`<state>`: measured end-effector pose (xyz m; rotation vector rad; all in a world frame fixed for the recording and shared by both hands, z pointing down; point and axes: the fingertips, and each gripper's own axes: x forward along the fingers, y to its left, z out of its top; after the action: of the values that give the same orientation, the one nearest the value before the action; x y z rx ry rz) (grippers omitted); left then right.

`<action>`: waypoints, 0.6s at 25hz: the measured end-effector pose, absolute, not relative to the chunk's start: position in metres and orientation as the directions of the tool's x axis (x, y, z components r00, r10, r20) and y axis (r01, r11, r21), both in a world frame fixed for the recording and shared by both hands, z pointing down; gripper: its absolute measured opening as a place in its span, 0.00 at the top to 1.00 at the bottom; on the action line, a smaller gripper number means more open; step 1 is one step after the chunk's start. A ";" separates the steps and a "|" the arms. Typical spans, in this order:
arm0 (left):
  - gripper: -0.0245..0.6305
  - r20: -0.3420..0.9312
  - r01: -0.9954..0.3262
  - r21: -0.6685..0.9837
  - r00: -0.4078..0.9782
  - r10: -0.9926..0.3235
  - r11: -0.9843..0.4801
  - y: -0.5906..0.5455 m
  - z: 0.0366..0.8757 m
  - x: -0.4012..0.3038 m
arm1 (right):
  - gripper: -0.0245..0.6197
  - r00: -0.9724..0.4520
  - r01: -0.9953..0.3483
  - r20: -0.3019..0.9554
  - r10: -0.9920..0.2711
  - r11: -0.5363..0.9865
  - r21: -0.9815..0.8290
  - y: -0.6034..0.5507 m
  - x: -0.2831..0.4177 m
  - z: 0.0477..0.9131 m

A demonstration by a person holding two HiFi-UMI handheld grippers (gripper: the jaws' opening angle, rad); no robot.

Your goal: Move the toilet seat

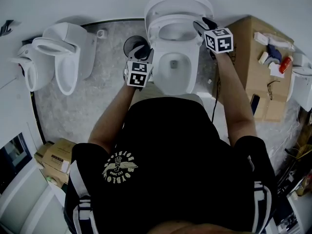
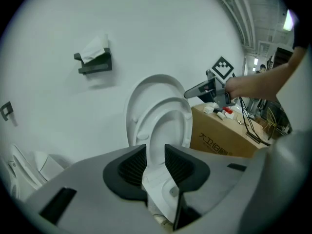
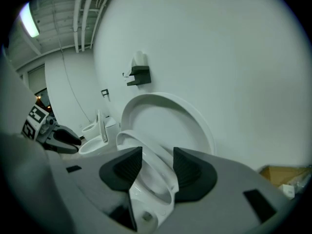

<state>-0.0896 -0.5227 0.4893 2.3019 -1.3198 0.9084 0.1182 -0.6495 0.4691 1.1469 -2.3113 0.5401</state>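
Observation:
The white toilet point(image 1: 178, 77) stands against the wall, its lid point(image 1: 178, 1) upright. The toilet seat point(image 1: 155, 30) is tilted partway up over the bowl. My left gripper point(image 1: 145, 50) is at the seat's left side; in the left gripper view, the left gripper point(image 2: 156, 162) has its pads pressed on the seat's lower edge, below the raised ring point(image 2: 183, 118). My right gripper point(image 1: 199, 24) is at the seat's right side. In the right gripper view, the seat's rim point(image 3: 134, 140) runs between the right gripper's point(image 3: 158, 167) jaws, which stand wide and closed on it, in front of the lid point(image 3: 165, 121).
A second toilet point(image 1: 63, 57) stands to the left and a black bin point(image 1: 134, 44) sits beside the bowl. A cardboard box point(image 1: 253, 57) with small items on top stands at the right. A tissue holder point(image 2: 93, 62) hangs on the wall. More boxes point(image 1: 56, 160) lie at lower left.

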 end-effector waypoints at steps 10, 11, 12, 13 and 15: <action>0.90 0.367 -0.889 -0.095 0.386 -0.846 -0.447 -0.541 0.360 -0.087 | 0.81 -0.481 -0.840 0.407 -0.777 0.542 0.040 -0.583 0.134 0.380; 0.91 0.344 -0.893 -0.108 0.379 -0.859 -0.437 -0.540 0.350 -0.087 | 0.84 -0.478 -0.839 0.387 -0.788 0.541 0.065 -0.577 0.134 0.370; 0.91 0.325 -0.896 -0.121 0.371 -0.870 -0.427 -0.537 0.340 -0.087 | 0.86 -0.478 -0.836 0.370 -0.797 0.541 0.086 -0.571 0.134 0.361; 0.92 0.308 -0.899 -0.129 0.364 -0.879 -0.418 -0.535 0.331 -0.086 | 0.88 -0.477 -0.834 0.356 -0.804 0.541 0.104 -0.564 0.135 0.352; 0.92 0.281 -0.905 -0.127 0.359 -0.890 -0.405 -0.528 0.314 -0.083 | 0.89 -0.467 -0.833 0.336 -0.818 0.534 0.143 -0.552 0.137 0.335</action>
<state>-0.0827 -0.5276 0.3139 2.5485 -1.6849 0.4771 0.1374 -0.5524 0.3347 1.3588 -2.4139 0.0579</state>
